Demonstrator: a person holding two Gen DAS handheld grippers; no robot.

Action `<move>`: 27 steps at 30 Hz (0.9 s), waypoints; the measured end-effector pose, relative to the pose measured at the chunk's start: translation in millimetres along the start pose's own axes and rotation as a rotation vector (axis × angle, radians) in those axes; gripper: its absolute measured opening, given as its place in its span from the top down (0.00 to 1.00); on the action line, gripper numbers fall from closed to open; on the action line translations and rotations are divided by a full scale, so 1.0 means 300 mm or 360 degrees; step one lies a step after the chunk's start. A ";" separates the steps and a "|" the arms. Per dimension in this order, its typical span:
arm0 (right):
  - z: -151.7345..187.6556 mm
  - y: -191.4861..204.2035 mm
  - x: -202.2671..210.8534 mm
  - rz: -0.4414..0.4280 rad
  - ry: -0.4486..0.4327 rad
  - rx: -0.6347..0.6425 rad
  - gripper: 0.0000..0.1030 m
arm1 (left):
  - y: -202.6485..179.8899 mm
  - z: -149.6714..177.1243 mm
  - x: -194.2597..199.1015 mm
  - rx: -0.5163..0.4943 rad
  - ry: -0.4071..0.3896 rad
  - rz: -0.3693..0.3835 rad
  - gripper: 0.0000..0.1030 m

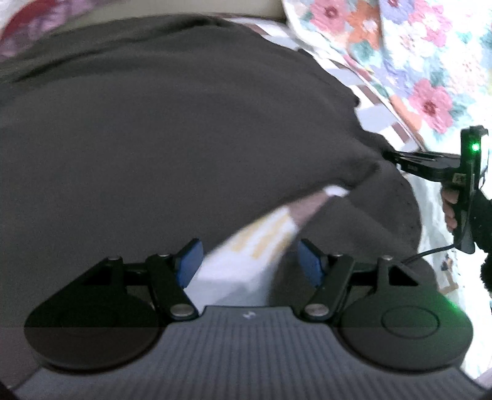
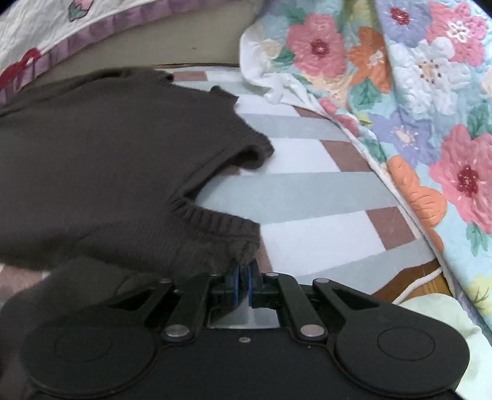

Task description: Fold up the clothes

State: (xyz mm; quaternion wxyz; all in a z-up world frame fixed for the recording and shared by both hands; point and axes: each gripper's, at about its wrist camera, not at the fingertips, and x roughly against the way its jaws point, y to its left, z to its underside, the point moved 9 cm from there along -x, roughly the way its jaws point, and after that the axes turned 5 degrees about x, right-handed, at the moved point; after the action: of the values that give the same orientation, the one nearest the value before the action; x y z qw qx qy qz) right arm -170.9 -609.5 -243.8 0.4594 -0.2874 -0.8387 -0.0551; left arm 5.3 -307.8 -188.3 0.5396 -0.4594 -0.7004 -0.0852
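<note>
Right gripper (image 2: 243, 277): tilted steeply down toward the bed, blue pads pressed together on the ribbed hem corner of the dark sweater (image 2: 107, 160); from the left wrist view it shows at the right edge (image 1: 390, 155), its fingers level and pinching the sweater's edge
Right hand (image 1: 450, 209): fingers wrapped around the gripper's handle, a dark sleeve behind them
Left gripper (image 1: 247, 261): angled down over the sweater, jaws standing apart with nothing pinched; the blue pads flank a gap where the sheet shows through
Sweater: dark brown knit, spread over the bed and filling most of the left view (image 1: 184, 138); a ribbed cuff or sleeve end lies loose on the sheet ahead of the right gripper
Surface: bed sheet (image 2: 307, 184) in grey, white and brown blocks
Right side: floral quilt (image 2: 430, 107) with pink, orange and lilac flowers, heaped beside the sweater
Far left: white quilted cover with purple border (image 2: 92, 27)
Focus: left view blurred
</note>
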 end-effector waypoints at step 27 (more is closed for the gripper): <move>0.165 0.434 0.500 -0.1275 0.0001 0.0039 0.43 | -0.060 0.072 -0.025 0.0086 0.0137 0.0267 0.33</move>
State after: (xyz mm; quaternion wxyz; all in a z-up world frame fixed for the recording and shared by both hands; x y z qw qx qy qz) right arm -200.1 -419.2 -174.2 0.4051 0.0680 -0.8849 -0.2198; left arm -22.8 -308.9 -196.6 0.5865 -0.4977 -0.6377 -0.0404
